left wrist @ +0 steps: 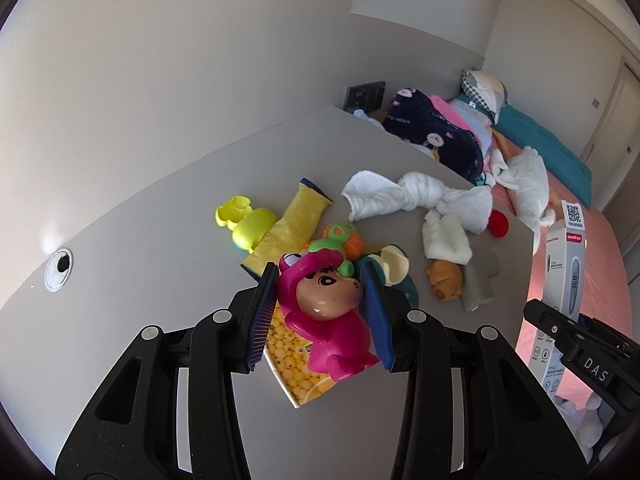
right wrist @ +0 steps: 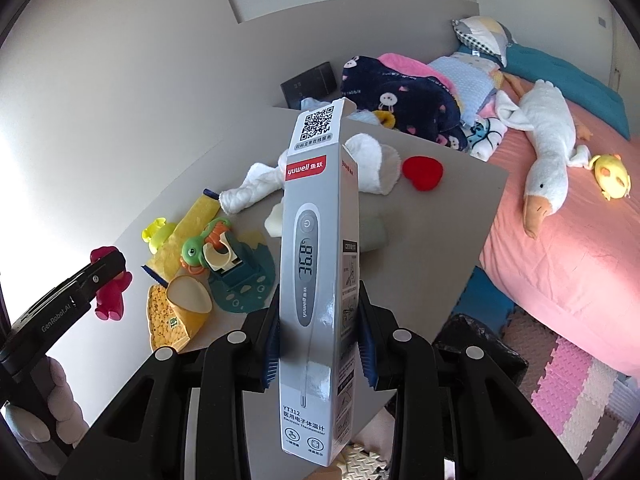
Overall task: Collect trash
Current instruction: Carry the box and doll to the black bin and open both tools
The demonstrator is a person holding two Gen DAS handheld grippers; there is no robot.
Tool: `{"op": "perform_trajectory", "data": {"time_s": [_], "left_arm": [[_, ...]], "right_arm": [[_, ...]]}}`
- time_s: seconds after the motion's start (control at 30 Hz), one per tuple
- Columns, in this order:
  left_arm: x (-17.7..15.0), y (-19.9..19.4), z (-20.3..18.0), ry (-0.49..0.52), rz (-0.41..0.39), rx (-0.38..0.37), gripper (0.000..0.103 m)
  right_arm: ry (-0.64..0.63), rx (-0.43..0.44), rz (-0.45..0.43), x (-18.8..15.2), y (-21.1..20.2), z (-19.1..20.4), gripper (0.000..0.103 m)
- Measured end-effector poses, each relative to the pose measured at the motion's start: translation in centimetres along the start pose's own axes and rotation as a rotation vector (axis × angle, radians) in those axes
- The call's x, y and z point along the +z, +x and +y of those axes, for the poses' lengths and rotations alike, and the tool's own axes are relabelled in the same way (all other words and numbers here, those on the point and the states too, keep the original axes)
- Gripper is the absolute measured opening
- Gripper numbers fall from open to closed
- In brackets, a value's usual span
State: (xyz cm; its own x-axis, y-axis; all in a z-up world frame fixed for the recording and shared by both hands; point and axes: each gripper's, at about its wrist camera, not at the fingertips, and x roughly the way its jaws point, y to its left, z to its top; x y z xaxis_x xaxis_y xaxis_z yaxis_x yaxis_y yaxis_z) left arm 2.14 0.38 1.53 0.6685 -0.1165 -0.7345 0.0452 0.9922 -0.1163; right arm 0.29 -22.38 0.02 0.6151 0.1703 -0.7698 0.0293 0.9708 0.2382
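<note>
Pink toy (left wrist: 324,316) is clamped between my left gripper (left wrist: 322,312) jaws; my right gripper (right wrist: 318,328) jaws clamp the box (right wrist: 316,280).

Glossy plastic pink toy (left wrist: 324,316); glossy cardboard thermometer box (right wrist: 316,280); matt table (left wrist: 160,208)

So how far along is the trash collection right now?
Nothing looks binned yet; no bin is in view. In hand: the left gripper grips a pink toy figure, the right gripper a thermometer box. Left on the table: the corn snack packet, yellow wrapper, white cloths and toys.
</note>
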Motion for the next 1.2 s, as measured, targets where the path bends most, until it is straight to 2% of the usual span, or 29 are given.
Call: {"op": "perform_trajectory", "data": {"time_s": [0.67,1.2], "left_arm": [[-1.1,-0.5,-11.7,0.173,0.008,-0.118,0.042],[-3.1,0.8,-21.8,0.313,0.045,-0.260,0.042]], "right_arm": [[0.117,-0.076,-0.060,-2.2,-5.0,-8.9,0.034],[0.227,-0.194,-0.086,-4.3,-8.4,-17.4,0.034]]}}
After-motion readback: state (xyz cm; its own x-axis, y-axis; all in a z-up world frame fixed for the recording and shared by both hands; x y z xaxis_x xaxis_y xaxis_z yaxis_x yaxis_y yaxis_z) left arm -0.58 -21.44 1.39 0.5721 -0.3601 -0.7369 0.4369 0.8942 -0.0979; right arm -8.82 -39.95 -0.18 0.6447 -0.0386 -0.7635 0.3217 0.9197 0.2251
